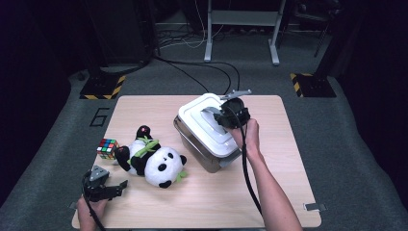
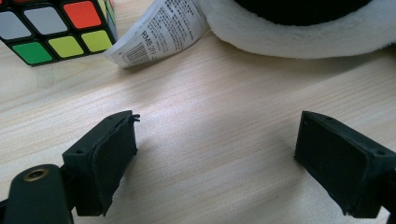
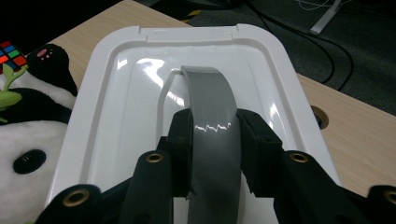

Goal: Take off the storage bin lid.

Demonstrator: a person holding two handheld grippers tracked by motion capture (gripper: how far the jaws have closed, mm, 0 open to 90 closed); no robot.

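On the far right part of the wooden table (image 1: 269,192), the right gripper (image 1: 226,117) clamps its jaws on the grey handle strap (image 3: 212,116) that arches over the middle of the white lid (image 3: 116,121), a grip that suits lifting the lid straight off the metal container (image 1: 204,154) beneath it. The strap is the natural hold: it stands clear of the glossy lid, and the pads press on its two flat edges. Lid and container sit skewed on the table, their long axis running from the near right toward the far left in the high view, with the strap bowed along the length of the lid. Just to the left lies the plush panda (image 1: 154,161), on its back, and beyond it the puzzle cube (image 1: 107,148). Near the table's near left corner, the left gripper (image 1: 115,187) rests low over bare wood with its jaws spread wide and nothing between them, pointing toward the panda's paper tag (image 2: 154,32), apparently waiting its turn.
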